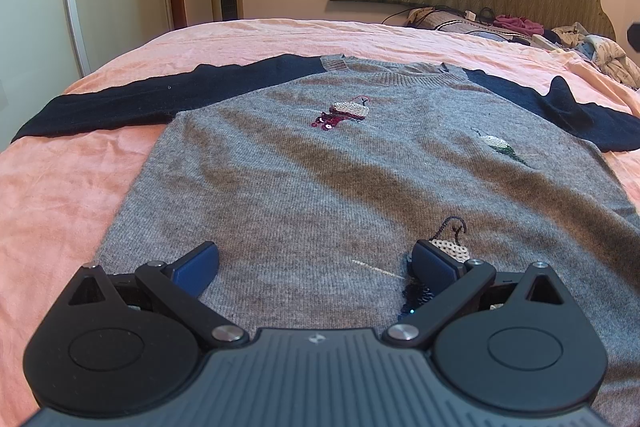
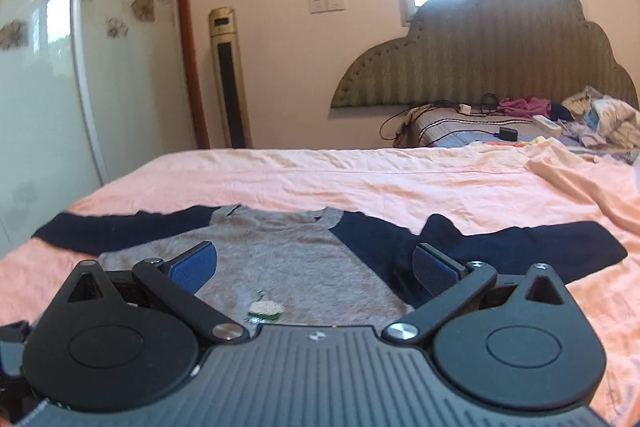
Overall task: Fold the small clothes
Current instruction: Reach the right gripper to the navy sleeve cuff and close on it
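A small grey sweater (image 1: pixel 320 179) with dark navy sleeves (image 1: pixel 120 103) lies flat, face up, on the pink bedsheet (image 1: pixel 60 187), sleeves spread to both sides. It has sequin patches on its front (image 1: pixel 348 111). My left gripper (image 1: pixel 314 267) is open and empty, low over the sweater's lower front. My right gripper (image 2: pixel 314 267) is open and empty, above the sweater (image 2: pixel 280 251) near its right shoulder and right sleeve (image 2: pixel 520 251).
A pile of loose clothes (image 2: pixel 600 123), a pillow and cables (image 2: pixel 472 131) lie at the head of the bed by the padded headboard (image 2: pixel 500 59). A tall tower fan (image 2: pixel 230 79) stands beyond the bed's far edge. A glass door (image 2: pixel 40 67) is at left.
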{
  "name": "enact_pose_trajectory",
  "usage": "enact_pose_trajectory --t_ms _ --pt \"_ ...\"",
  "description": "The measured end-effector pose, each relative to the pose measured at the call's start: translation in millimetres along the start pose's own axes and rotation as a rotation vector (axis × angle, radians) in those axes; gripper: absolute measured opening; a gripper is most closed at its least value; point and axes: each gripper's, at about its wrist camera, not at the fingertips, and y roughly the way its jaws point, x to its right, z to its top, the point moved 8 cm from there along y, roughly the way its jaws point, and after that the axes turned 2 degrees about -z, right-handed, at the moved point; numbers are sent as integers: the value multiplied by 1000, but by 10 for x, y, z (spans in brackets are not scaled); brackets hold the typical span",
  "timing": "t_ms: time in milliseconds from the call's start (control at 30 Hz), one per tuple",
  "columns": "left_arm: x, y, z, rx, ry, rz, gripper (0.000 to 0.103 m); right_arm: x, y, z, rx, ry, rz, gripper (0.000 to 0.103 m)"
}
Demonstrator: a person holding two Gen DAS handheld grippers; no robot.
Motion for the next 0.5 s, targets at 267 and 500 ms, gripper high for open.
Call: enact_pose_trajectory --t_ms 267,500 --pt "0 0 0 0 0 0 103 2154 392 -117 34 562 -145 103" --pt "0 -2 -1 0 0 0 103 3370 859 -532 -12 841 -286 91"
